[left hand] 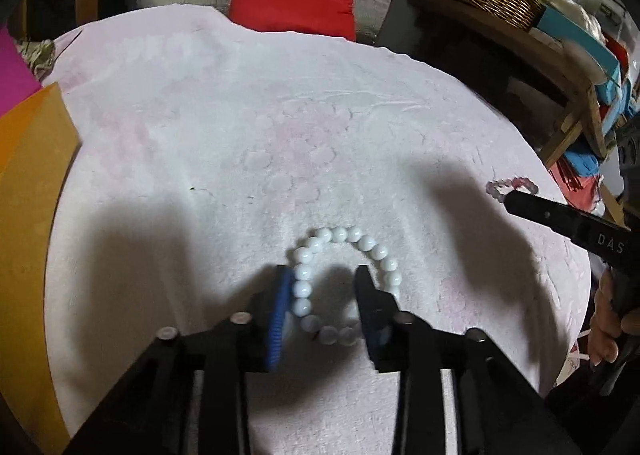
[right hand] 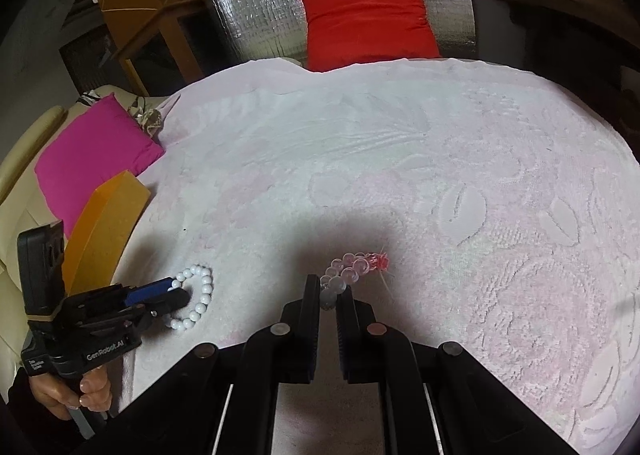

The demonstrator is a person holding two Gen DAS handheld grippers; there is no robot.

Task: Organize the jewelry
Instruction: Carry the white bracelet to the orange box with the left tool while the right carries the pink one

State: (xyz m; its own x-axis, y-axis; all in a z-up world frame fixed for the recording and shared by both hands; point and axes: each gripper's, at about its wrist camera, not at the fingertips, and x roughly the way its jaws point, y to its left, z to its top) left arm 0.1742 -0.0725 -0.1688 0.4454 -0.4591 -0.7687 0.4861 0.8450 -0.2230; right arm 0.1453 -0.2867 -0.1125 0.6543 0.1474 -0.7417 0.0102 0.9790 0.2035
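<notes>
Your left gripper point(left hand: 326, 275) stood apart over the white bead bracelet point(left hand: 344, 283) lying on the pink towel point(left hand: 280, 115). Your right gripper point(right hand: 329, 293) was clamped on the clear bead bracelet point(right hand: 352, 267).

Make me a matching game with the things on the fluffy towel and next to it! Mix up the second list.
Things:
1. white bead bracelet
2. clear pink bracelet
3. red cushion
4. orange box

Places:
A. pinched in the right tongs
B. at the towel's left edge
C. behind the towel, against silver foil
D. lying on the towel, one side between the open left tongs

Pairs: 1-D, 2-A, 3-C, 4-B
</notes>
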